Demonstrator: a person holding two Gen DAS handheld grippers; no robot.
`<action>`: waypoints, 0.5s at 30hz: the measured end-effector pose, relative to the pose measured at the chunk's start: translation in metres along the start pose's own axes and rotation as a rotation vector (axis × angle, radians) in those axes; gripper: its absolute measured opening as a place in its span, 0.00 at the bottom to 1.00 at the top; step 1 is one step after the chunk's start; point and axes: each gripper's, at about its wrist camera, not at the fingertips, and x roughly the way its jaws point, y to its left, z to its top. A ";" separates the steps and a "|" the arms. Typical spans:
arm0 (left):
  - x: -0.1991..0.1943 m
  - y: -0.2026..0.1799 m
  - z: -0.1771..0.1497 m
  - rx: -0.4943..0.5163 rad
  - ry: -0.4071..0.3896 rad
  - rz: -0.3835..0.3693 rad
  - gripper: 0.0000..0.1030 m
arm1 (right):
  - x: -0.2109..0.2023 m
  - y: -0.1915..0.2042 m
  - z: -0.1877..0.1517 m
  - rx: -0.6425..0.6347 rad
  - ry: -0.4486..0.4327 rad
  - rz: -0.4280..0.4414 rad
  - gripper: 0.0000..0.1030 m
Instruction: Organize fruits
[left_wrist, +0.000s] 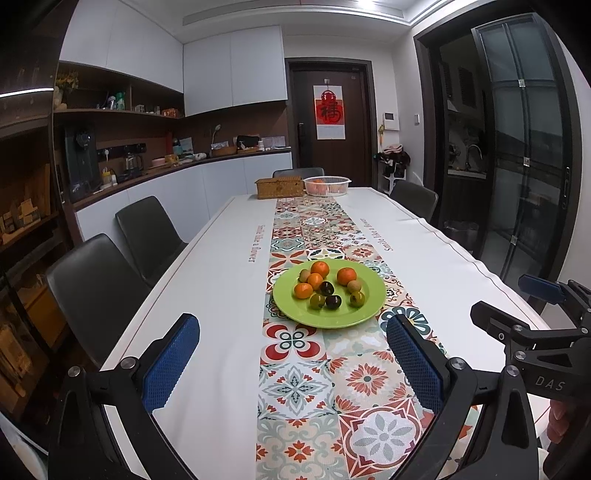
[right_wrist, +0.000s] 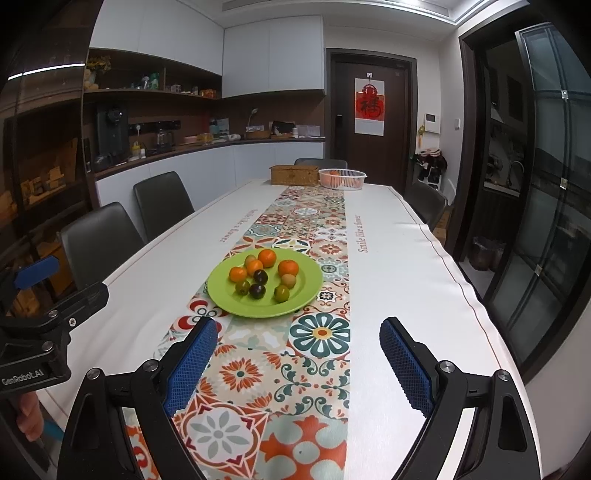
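Note:
A green plate (left_wrist: 369, 306) sits on the patterned table runner and holds several small fruits: oranges (left_wrist: 346, 276), dark plums (left_wrist: 333, 301), green fruits (left_wrist: 357, 298) and tan ones. It also shows in the right wrist view (right_wrist: 229, 299). My left gripper (left_wrist: 291, 334) is open and empty, hovering above the table just short of the plate. My right gripper (right_wrist: 299, 334) is open and empty, also near the plate's near rim. Each gripper shows at the edge of the other's view.
A white slotted basket (left_wrist: 327, 185) with oranges and a woven box (left_wrist: 279, 187) stand at the table's far end. Dark chairs (left_wrist: 92, 291) line the left side; more stand at the far end and right. A glass sliding door (right_wrist: 546, 206) is on the right.

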 end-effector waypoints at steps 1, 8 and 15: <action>0.000 0.000 0.000 0.001 0.000 0.000 1.00 | -0.001 0.001 0.000 0.000 0.000 0.000 0.88; -0.001 0.000 0.000 0.001 -0.001 -0.001 1.00 | -0.003 -0.001 0.000 0.003 0.000 0.001 0.88; -0.002 0.000 0.003 0.002 0.004 0.000 1.00 | -0.004 -0.002 -0.002 0.005 0.005 0.001 0.88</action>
